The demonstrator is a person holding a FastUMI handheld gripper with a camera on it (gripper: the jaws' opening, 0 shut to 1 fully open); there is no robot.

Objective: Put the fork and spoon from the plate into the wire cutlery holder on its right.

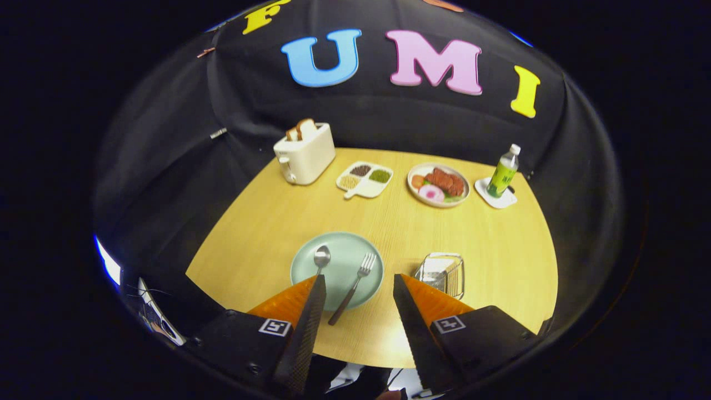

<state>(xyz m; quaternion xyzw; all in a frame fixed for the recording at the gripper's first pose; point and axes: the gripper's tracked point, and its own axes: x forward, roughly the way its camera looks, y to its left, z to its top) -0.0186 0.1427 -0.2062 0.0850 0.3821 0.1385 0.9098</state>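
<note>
— While the gripper (pixel 355 289) hangs above the near edge of the table (pixel 500 266), how do its fingers stand?

— Wide apart, with nothing between them but air. Neither one touches anything.

— And what lies just ahead of them?

— A pale green plate (pixel 347 258), partly seen through the gap between the fingers. On it rest the spoon (pixel 321 258) and the fork (pixel 355 286).

— How are those two laid?

— Spoon on the left half, bowl pointing away, its handle running back behind the left fingertip. Fork on the right half, tines away, tilted a little, its dark handle sticking out over the plate's near rim onto the wood between the fingers. They lie apart, not crossing.

— The holder?

— The wire holder (pixel 441 272) stands just right of the plate, near the right fingertip, which covers its near left corner. What it contains I cannot tell; something shiny shows through the wires.

— Farther off?

— Well beyond, along the far side of the table, a row: a white toaster (pixel 304 154) with bread in its slots on the left, then a small divided tray (pixel 365 179) with grains or spices, then a plate of food (pixel 439 184), and at the right a green bottle (pixel 503 172) upright on a white coaster (pixel 496 197).
</note>
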